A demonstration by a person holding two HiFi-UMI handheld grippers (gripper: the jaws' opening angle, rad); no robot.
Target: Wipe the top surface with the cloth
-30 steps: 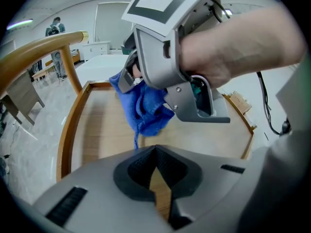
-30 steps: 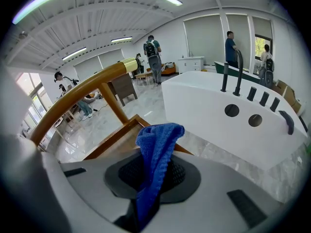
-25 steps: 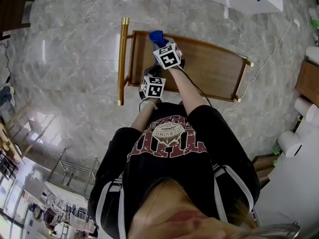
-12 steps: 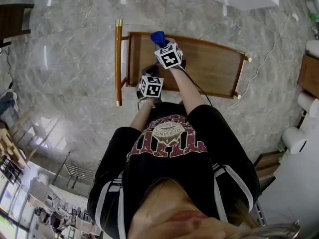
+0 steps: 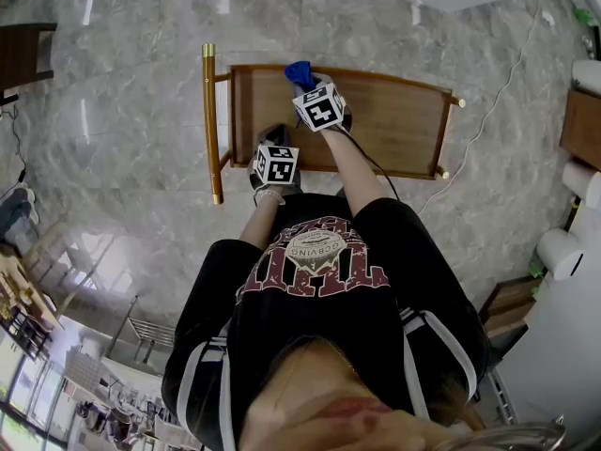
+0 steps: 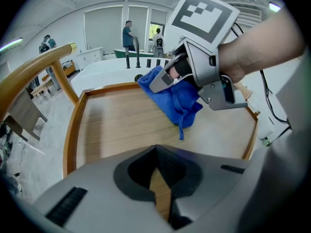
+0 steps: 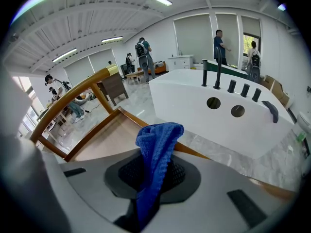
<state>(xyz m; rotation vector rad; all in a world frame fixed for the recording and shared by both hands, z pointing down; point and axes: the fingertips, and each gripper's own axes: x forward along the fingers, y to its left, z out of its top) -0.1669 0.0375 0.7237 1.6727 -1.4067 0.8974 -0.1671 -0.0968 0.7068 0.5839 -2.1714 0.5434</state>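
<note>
The wooden cart top [image 5: 394, 130] has a raised rim and a gold handle bar [image 5: 210, 125] at its left end. My right gripper [image 5: 306, 83] is over the far left part of the top, shut on a blue cloth [image 5: 299, 71] that hangs from its jaws. The left gripper view shows the cloth [image 6: 177, 103] draped down onto the wood [image 6: 112, 125] below the right gripper [image 6: 165, 79]. In the right gripper view the cloth [image 7: 155, 149] rises between the jaws of that gripper [image 7: 153, 176]. My left gripper [image 5: 272, 141] hovers near the top's front edge, its jaws [image 6: 156, 152] shut with nothing in them.
Beyond the cart stands a white counter [image 7: 233, 125] with dark fittings. A cable [image 5: 498, 92] trails over the marble floor at the right. Paper rolls [image 5: 554, 247] and a wooden stand are at the far right. Several people stand in the background.
My right gripper and the blue cloth have shifted slightly to the right along the far edge of the top. The left gripper stays near the front edge. Both remain shut.
</note>
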